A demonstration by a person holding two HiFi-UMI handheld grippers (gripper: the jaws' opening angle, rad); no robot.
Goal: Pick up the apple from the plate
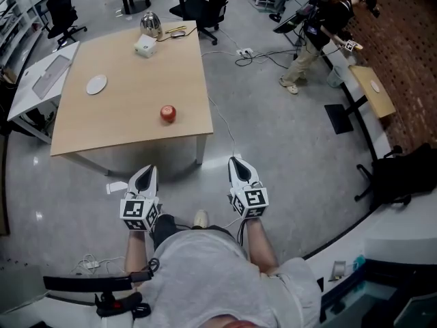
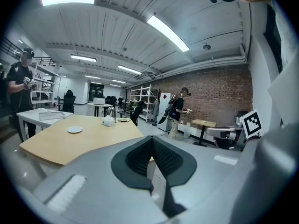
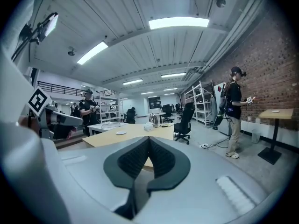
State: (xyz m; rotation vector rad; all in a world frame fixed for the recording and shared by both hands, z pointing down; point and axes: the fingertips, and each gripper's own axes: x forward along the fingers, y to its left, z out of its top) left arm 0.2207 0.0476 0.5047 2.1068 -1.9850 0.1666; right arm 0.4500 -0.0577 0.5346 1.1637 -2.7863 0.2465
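Observation:
A red apple (image 1: 168, 113) lies on the bare top of the wooden table (image 1: 130, 125), near its front right part. The white plate (image 1: 96, 84) sits empty, well to the apple's left and farther back; it also shows small in the left gripper view as a plate (image 2: 74, 129) and in the right gripper view as a plate (image 3: 121, 132). My left gripper (image 1: 149, 170) and right gripper (image 1: 235, 160) are held over the floor, short of the table's near edge. The jaws of the left gripper (image 2: 152, 143) and of the right gripper (image 3: 148, 146) are both shut with nothing between them. Neither gripper view shows the apple.
A white box (image 1: 145, 46) and a shiny kettle (image 1: 151, 24) stand at the table's far edge. A white desk (image 1: 41, 80) adjoins on the left, with office chairs (image 1: 205, 9) behind. Cables (image 1: 256, 57) trail on the floor. A person (image 1: 321, 33) stands at the right by a small table (image 1: 373, 91).

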